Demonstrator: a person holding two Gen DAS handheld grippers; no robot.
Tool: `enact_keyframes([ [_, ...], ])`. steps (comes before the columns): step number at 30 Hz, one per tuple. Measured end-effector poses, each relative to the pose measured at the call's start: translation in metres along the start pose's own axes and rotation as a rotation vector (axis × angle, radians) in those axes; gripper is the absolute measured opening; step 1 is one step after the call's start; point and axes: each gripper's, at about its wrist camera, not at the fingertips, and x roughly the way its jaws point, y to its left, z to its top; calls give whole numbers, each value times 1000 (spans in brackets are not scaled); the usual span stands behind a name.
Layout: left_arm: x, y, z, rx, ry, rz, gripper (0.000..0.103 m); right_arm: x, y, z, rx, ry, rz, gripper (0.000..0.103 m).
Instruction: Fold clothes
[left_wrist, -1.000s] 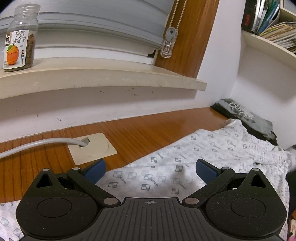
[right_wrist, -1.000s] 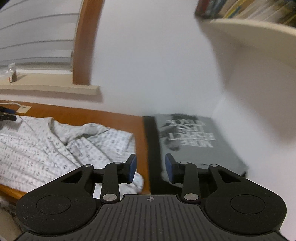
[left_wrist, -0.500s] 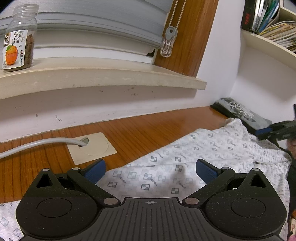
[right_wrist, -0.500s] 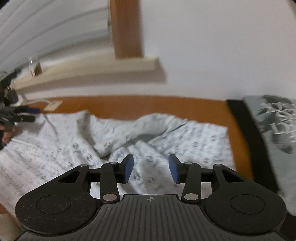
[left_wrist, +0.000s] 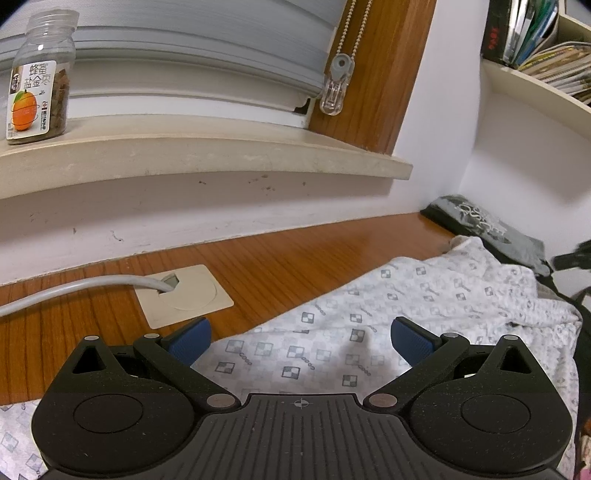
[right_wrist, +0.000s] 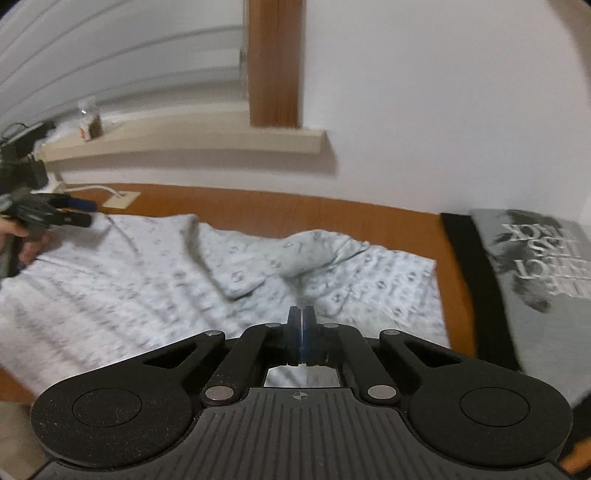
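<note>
The left hand-held gripper (left_wrist: 301, 341) is held tilted downward, its blue-padded fingers (left_wrist: 412, 341) spread wide with nothing pressed between them. The right hand-held gripper (right_wrist: 301, 319) is angled more steeply down, its jaws brought fully together. A hand (right_wrist: 27, 242) is seen wrapped around the left hand-held gripper's handle.

Black plastic gripper (left_wrist: 301, 341) w/ blue pads (left_wrist: 412, 341), silver pivot screws
</note>
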Motion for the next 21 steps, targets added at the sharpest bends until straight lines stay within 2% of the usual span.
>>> enact_keyframes([
  [2, 0, 0, 0, 3, 3, -1, 103, -9, 1, -10, 20, 45, 15, 1],
  [4, 0, 1, 0, 2, 5, -3, 103, -6, 1, -18, 13, 74, -13, 2],
  [8, -1, 1, 0, -5, 1, -4, 103, 7, -11, -7, 52, -7, -27, 10],
  [12, -1, 0, 0, -7, 0, -4, 103, 38, -16, 9, 40, -18, -19, 35],
  [17, -1, 1, 0, -9, 1, -5, 103, 76, -7, 14, 55, 10, 46, 52],
  [20, -1, 0, 0, -4, 0, 2, 103, 94, 7, 9, -3, 43, 32, 50],
  [21, -1, 0, 0, -1, 0, 3, 103, 97, 12, 7, -26, 42, 13, 37],
])
